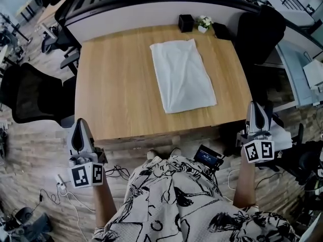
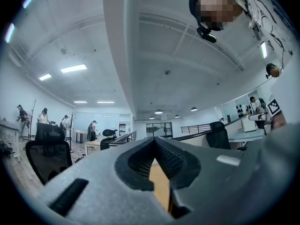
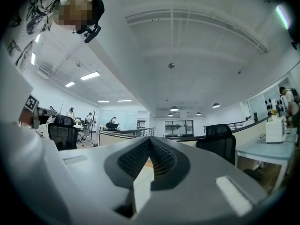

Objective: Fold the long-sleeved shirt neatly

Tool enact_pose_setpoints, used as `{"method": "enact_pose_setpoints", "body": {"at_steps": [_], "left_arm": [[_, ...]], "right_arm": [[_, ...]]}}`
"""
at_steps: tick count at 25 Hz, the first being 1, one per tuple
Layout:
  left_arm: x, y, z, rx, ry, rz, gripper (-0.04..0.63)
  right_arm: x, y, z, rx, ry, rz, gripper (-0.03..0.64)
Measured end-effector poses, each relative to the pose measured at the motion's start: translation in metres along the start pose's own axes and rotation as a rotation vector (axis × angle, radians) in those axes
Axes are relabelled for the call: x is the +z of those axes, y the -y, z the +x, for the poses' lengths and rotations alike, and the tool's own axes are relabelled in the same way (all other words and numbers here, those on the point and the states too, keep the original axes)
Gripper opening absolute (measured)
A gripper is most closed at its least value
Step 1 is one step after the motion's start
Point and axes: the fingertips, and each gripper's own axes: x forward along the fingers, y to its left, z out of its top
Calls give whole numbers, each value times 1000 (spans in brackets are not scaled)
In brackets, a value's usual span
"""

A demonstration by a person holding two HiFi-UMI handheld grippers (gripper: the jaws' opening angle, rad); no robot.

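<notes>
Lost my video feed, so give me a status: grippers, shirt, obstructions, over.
Left gripper shut, empty, short of the table. Right gripper same. Shirt folded to a rectangle mid-table. Black box, small plant at far edge, clear of it.

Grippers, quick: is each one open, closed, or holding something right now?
Left gripper: closed, holding nothing.
Right gripper: closed, holding nothing.

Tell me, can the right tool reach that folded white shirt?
Probably yes: the right tool hangs by the table's near corner, and only bare tabletop lies between it and the shirt.
</notes>
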Motion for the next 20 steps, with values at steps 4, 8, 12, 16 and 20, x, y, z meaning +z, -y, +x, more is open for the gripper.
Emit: {"method": "enact_pose_setpoints", "body": {"at_steps": [4, 8, 12, 16, 20], "left_arm": [[-10, -4, -2, 10, -49, -8, 3], [-11, -5, -3, -2, -50, -10, 3], [-14, -7, 0, 3, -61, -24, 3], [-13, -8, 2, 6, -62, -17, 4], [-8, -6, 3, 7, -57, -7, 3]], "right_arm": [[-3, -14, 8, 44, -31, -56, 6], [1, -20, 9, 54, -26, -65, 6], [1, -21, 10, 44, -21, -48, 6], [-2, -23, 12, 43, -29, -39, 6], [-1, -23, 12, 48, -32, -38, 6]]}}
